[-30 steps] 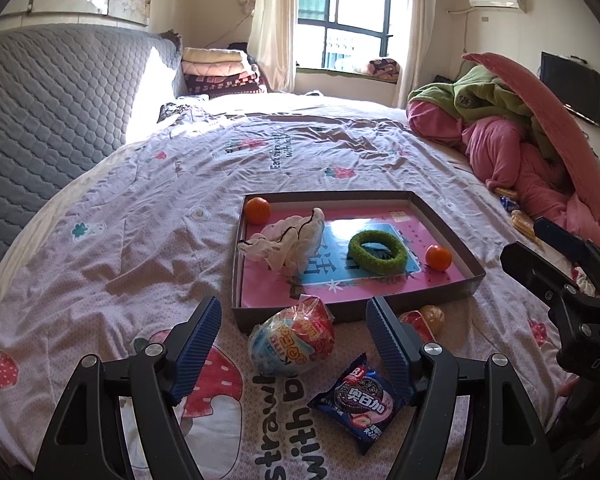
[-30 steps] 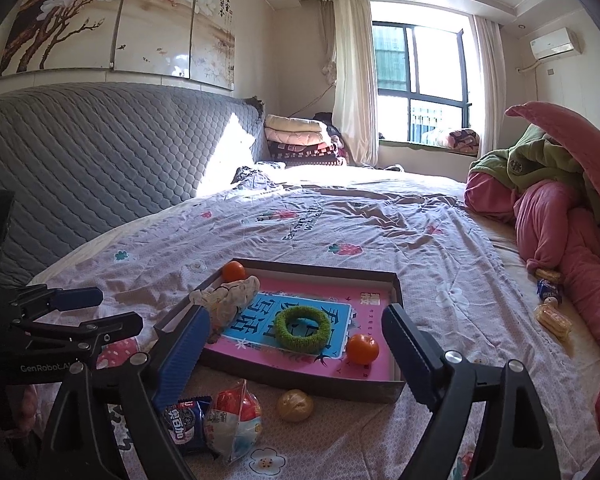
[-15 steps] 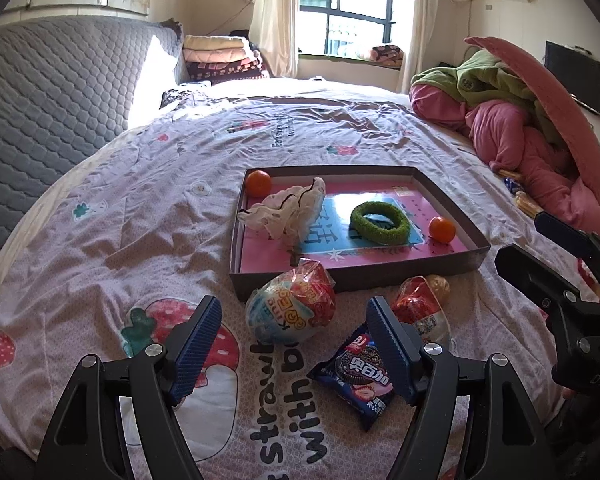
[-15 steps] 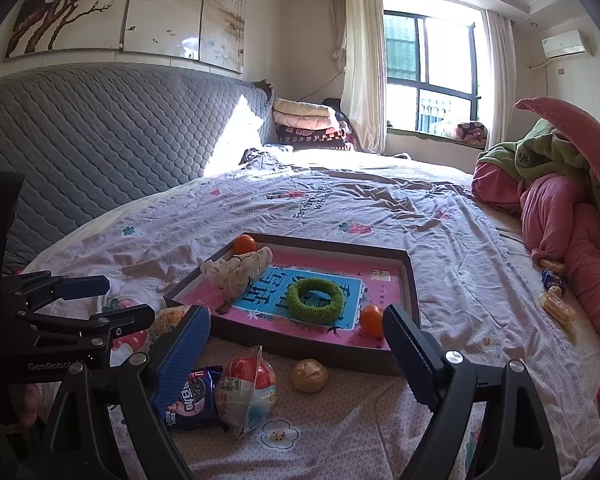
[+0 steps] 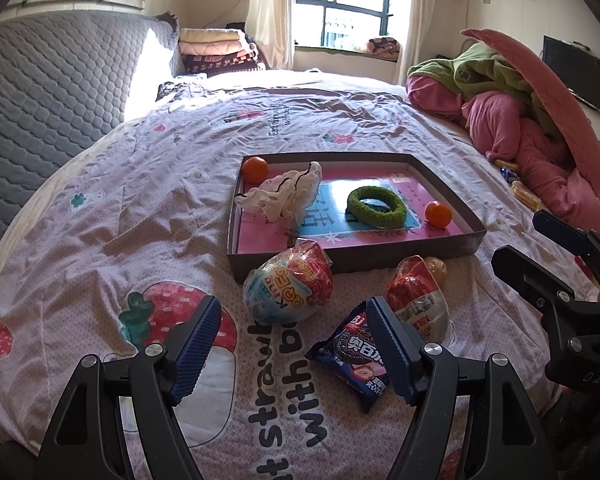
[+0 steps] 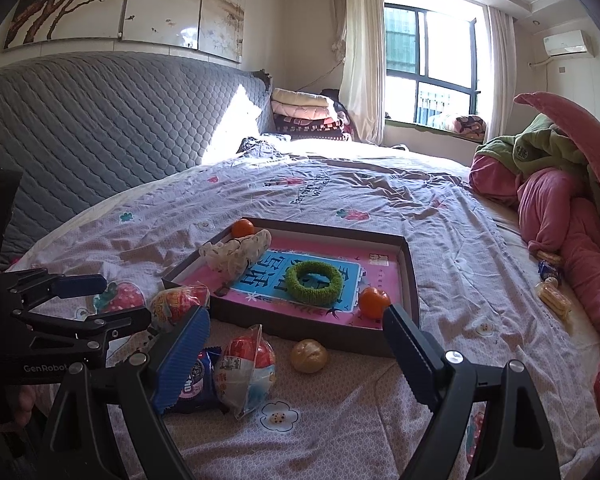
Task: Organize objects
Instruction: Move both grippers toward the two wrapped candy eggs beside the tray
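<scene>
I count two oranges point(image 5: 438, 213), one green ring point(image 5: 376, 206) and one cloth point(image 5: 284, 196) in the tray point(image 5: 352, 258). Off its near edge on the bed point(image 5: 120, 216) lie two egg packs point(image 5: 288, 287), one cookie pack point(image 5: 356, 356) and a bun point(image 6: 309, 355). My left gripper point(image 5: 294, 354) and right gripper point(image 6: 296, 354) both gape wide, empty.

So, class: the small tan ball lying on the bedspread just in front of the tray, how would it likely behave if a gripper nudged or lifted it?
The tan ball looks round, so a nudge would probably roll it, though the soft, wrinkled bedspread should slow it. The tray wall close behind would likely stop it. Its smooth curve may slip from flat pads unless gripped centrally.
</scene>
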Demonstrator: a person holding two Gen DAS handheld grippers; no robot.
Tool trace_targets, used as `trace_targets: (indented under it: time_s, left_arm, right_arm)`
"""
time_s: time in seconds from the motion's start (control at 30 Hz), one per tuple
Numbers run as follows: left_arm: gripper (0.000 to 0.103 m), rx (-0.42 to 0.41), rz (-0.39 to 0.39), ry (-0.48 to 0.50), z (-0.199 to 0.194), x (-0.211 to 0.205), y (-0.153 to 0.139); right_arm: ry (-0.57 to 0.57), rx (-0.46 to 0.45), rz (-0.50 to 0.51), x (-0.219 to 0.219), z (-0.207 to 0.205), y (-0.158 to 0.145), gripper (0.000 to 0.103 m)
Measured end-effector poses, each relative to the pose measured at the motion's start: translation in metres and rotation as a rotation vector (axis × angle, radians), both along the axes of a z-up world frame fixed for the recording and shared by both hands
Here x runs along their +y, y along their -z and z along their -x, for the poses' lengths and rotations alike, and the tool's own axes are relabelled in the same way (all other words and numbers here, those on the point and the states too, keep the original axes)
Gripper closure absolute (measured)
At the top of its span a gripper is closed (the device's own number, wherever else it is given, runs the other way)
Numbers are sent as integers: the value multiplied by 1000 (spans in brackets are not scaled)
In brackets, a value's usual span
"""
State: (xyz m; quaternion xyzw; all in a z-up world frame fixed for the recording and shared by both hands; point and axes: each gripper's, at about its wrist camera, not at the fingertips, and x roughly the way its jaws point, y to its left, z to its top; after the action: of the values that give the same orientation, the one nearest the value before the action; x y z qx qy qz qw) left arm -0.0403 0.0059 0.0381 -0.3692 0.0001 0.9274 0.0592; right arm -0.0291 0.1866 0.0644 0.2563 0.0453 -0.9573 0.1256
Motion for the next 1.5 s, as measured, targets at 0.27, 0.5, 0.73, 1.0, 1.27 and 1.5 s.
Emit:
trace_targets:
  time_s: [0.27,0.5,0.73,1.0,1.27,1.5]
  left_arm:
    - [27,-26,-6,6,-4,-2,5]
    - [27,-58,1,10,-8,-3,14]
    - [27,-82,2,11,-10,-4,20]
    - [27,-96,16,19,-11,-2,26]
    - [27,-117,23,16,-8,-3,34]
    - [27,-127,20,19,-5,-3,39]
  right_arm:
    - [1,-29,-14,-2,-4,7,15]
    - [0,-58,-27,-4,-6,13,15]
    - [-16,-88,-36,-10,-9,22,15]
    - [-42,-128,-46,-19,-12,33,15]
    - [-50,-152,-54,-23,-11,40,15]
    - [-44,-170,-45,-21,-7,45,15]
